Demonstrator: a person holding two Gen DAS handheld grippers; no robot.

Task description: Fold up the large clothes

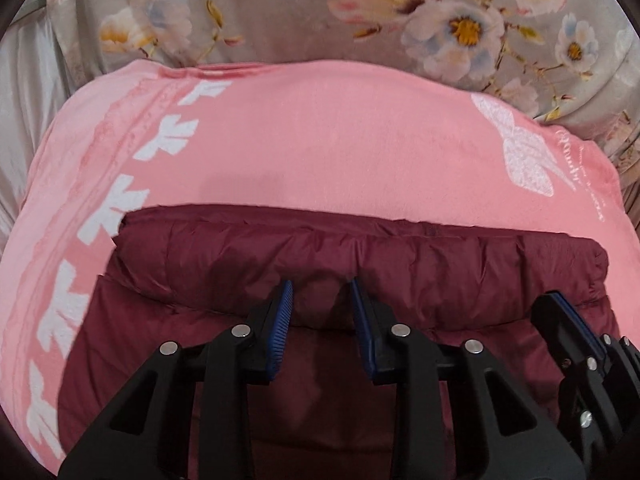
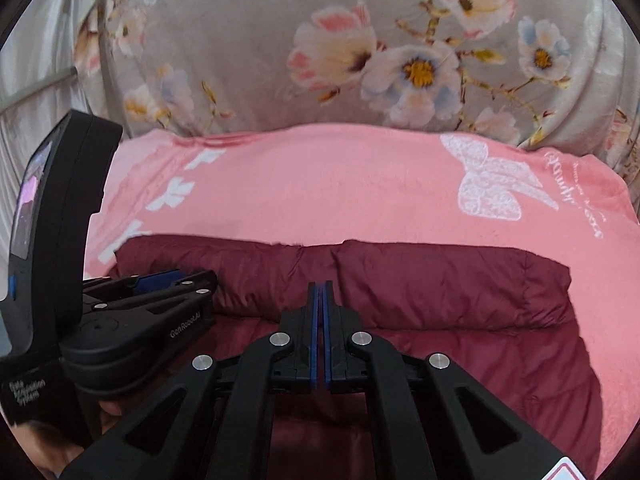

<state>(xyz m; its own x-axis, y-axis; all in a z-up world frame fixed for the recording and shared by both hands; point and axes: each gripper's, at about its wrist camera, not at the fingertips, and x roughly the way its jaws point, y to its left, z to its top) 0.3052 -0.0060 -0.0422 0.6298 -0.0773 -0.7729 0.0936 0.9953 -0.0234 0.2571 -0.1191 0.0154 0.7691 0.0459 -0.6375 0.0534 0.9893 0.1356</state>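
Observation:
A dark red puffy jacket (image 1: 360,256) lies folded on a pink blanket (image 1: 320,140), its folded roll across the far edge. My left gripper (image 1: 322,292) is open, its blue pads just above the roll, holding nothing. My right gripper (image 2: 322,292) is shut with its blue pads pressed together, empty, hovering over the jacket (image 2: 440,284) at the near side of the roll. The right gripper also shows at the right edge of the left wrist view (image 1: 576,320). The left gripper shows at the left of the right wrist view (image 2: 160,280).
The pink blanket (image 2: 340,184) has white butterfly prints and covers a bed. A grey floral bedspread (image 2: 260,40) rises behind it. Pale curtain fabric (image 1: 24,92) hangs at the far left.

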